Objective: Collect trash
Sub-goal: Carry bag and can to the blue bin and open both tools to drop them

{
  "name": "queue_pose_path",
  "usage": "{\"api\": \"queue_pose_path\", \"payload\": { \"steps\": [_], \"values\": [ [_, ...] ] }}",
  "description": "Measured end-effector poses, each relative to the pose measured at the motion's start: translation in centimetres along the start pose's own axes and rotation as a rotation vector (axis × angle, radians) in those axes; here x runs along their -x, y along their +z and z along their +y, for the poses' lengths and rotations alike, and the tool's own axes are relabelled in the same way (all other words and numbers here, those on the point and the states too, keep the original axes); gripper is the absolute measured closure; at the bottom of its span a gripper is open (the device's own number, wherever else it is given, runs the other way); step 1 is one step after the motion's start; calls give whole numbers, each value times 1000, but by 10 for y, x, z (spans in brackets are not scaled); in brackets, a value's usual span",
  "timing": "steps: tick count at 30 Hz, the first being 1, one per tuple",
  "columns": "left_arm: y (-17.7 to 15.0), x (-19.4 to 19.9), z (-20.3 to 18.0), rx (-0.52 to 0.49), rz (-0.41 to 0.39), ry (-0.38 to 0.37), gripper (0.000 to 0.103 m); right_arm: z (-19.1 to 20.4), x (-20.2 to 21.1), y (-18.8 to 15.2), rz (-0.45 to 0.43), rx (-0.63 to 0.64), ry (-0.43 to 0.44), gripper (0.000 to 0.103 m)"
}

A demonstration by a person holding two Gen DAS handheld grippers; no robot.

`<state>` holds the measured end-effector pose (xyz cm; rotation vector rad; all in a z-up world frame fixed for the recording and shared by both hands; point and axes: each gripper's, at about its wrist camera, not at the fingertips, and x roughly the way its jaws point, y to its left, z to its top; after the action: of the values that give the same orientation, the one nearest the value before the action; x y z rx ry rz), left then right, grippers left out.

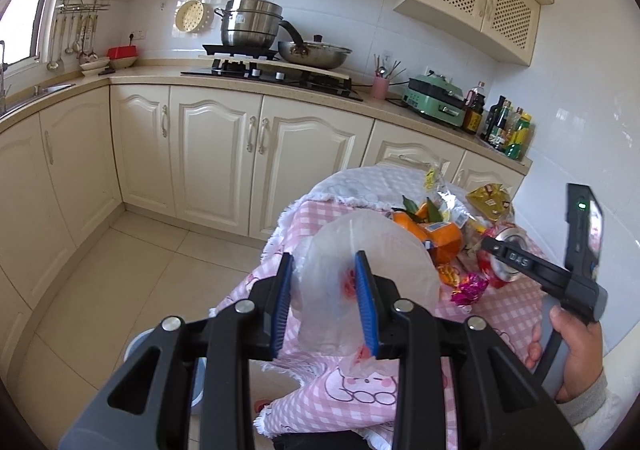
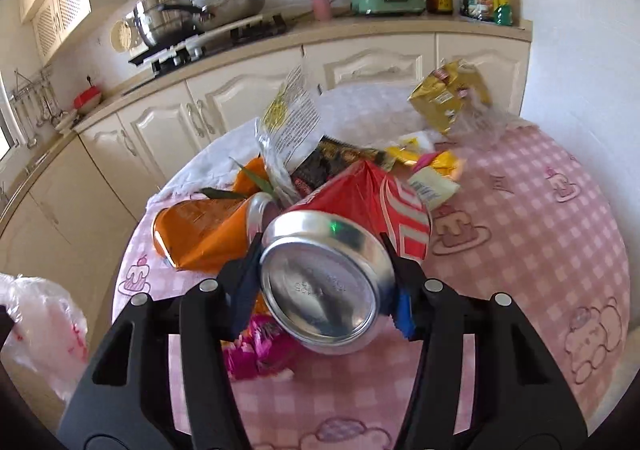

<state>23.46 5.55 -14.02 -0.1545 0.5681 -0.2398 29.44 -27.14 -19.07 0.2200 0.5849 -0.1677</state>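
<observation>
My left gripper (image 1: 324,306) is shut on a clear plastic bag (image 1: 360,266), held up at the near edge of the pink checked tablecloth (image 1: 516,310). The bag also shows in the right wrist view (image 2: 44,330) at far left. My right gripper (image 2: 324,290) is shut on a crushed red drink can (image 2: 344,246), silver base towards the camera, lifted just above the cloth. It shows in the left wrist view (image 1: 502,262) with the can (image 1: 500,274). On the table lie a crushed orange can (image 2: 200,234), a pink foil wrapper (image 2: 256,354), a gold packet (image 2: 448,98) and other wrappers (image 2: 288,118).
Cream cabinets (image 1: 208,154) and a countertop with a stove, pots (image 1: 248,26), a green appliance (image 1: 436,98) and bottles (image 1: 508,130) run behind the table. A white tiled wall (image 1: 580,138) is at the right. Tiled floor (image 1: 132,262) lies to the left.
</observation>
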Motion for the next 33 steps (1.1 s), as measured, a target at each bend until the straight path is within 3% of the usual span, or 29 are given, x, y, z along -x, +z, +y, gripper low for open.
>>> {"api": "queue_pose_path", "payload": {
  "steps": [3,5,8,12,17,20,24,31,33],
  "values": [
    [-1,5,6,12,-10,-7,74,8,34,2,-97,24,10,51],
    [-2,11,16,34,-18,-7,74,26,56,5,-149,55,61,52],
    [-2,22,37,70,-35,7,74,75,79,3,-185,141,203,52],
    [-5,35,80,116,-52,83,74,152,82,-13,-140,260,409,52],
    [-27,28,162,207,8,229,74,264,34,-61,38,396,619,52],
    [-49,4,215,271,85,306,74,311,-14,-94,161,430,667,52],
    [-91,-57,282,336,250,389,74,362,-113,-156,399,443,670,52],
    [-175,-180,365,450,518,382,73,399,-252,-254,740,392,631,52],
    [-192,-205,376,466,564,390,73,401,-279,-271,793,374,614,52]
  ]
}}
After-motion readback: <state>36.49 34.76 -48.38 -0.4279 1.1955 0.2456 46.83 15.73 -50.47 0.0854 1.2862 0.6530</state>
